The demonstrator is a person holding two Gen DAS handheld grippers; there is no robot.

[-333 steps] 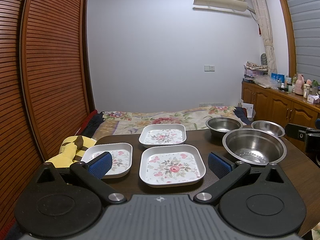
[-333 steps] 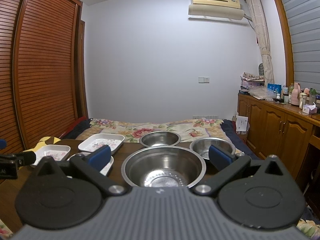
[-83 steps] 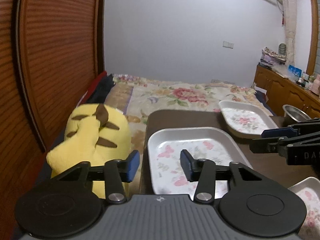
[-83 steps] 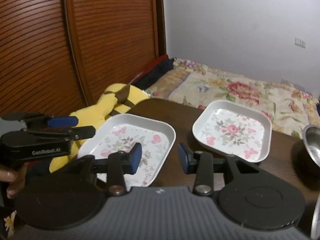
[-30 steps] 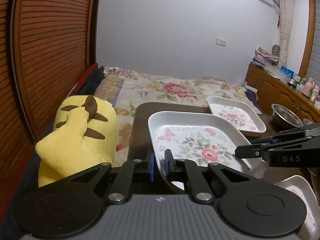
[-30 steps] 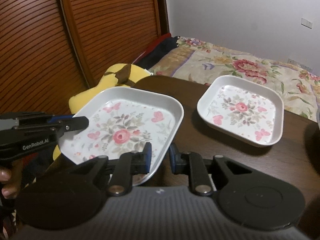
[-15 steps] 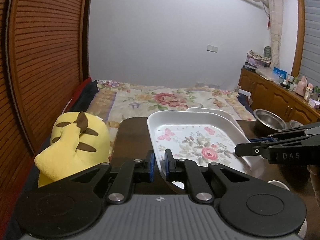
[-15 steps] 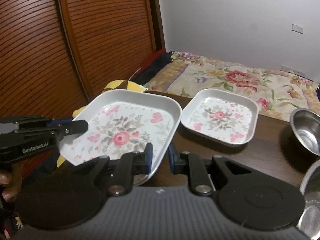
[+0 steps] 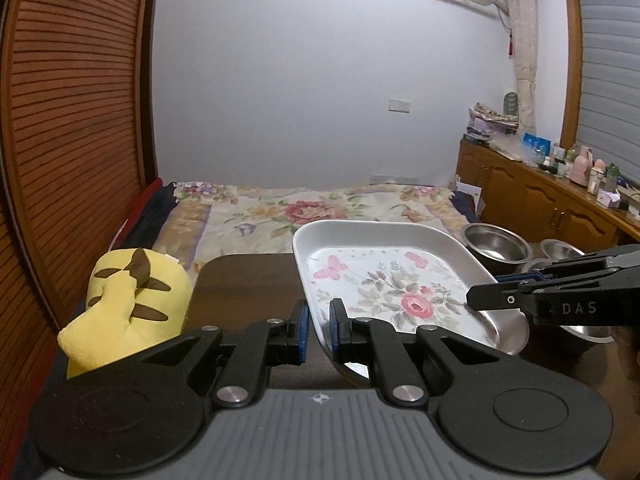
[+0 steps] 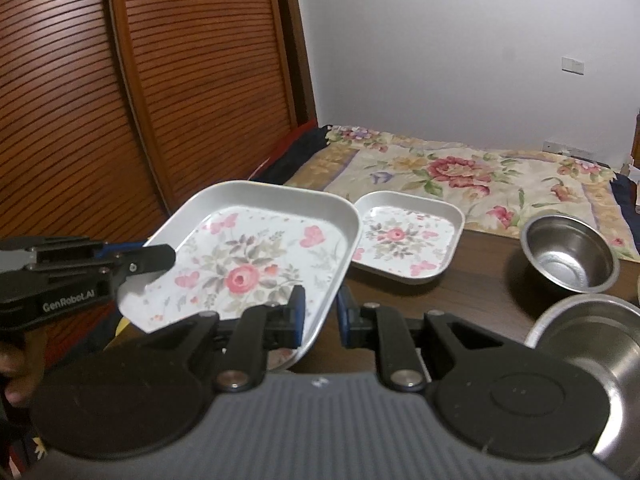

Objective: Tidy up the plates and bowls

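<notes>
A square white plate with a rose print [image 9: 396, 280] hangs in the air above the dark table, held from both sides. My left gripper [image 9: 318, 330] is shut on its left rim. My right gripper [image 10: 320, 316] is shut on its right rim; the plate also shows in the right wrist view [image 10: 256, 264]. A second floral plate [image 10: 408, 236] lies on the table behind it. A small steel bowl [image 10: 570, 254] stands to the right, and a large steel bowl [image 10: 588, 344] is at the near right. A sliver of another plate [image 10: 280, 358] shows under the held one.
A yellow plush toy [image 9: 128, 300] lies at the table's left edge. A bed with a floral blanket [image 9: 320, 208] is behind the table. A slatted wooden wardrobe [image 10: 140, 100] stands to the left. A wooden cabinet with bottles [image 9: 560, 200] is at the right.
Both grippers have lifted the plate higher and carried it to the right, toward the other plates and bowls. Both stay shut on its rims.
</notes>
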